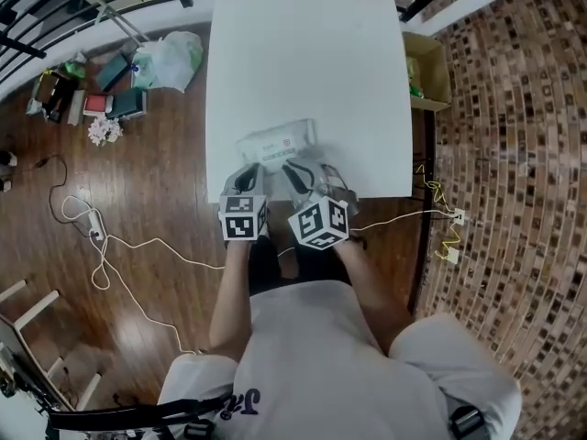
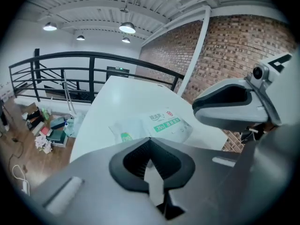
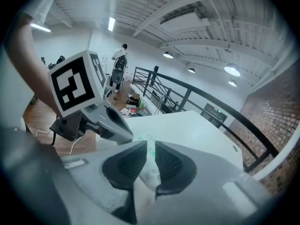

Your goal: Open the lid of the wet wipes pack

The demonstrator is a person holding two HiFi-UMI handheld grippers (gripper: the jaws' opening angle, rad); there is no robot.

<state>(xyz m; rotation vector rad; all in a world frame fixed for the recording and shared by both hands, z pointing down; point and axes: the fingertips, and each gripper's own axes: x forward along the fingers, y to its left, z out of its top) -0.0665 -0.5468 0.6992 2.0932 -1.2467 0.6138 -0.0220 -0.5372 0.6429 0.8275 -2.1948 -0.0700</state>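
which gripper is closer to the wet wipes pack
Right, narrowly. The right gripper hangs over the near edge of the wet wipes pack; the left gripper sits just short of its near left corner.

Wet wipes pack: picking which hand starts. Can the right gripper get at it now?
Probably yes. The right gripper hovers just before the wet wipes pack at the near edge of the table, fingers slightly apart and empty, nothing in between.

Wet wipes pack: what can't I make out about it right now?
- Head view: the wet wipes pack near edge is hidden by the left hand-held gripper and right hand-held gripper; whether it is open, too small to tell.
- Left gripper view: near end behind its jaws.
- Right gripper view: only a sliver between jaws.
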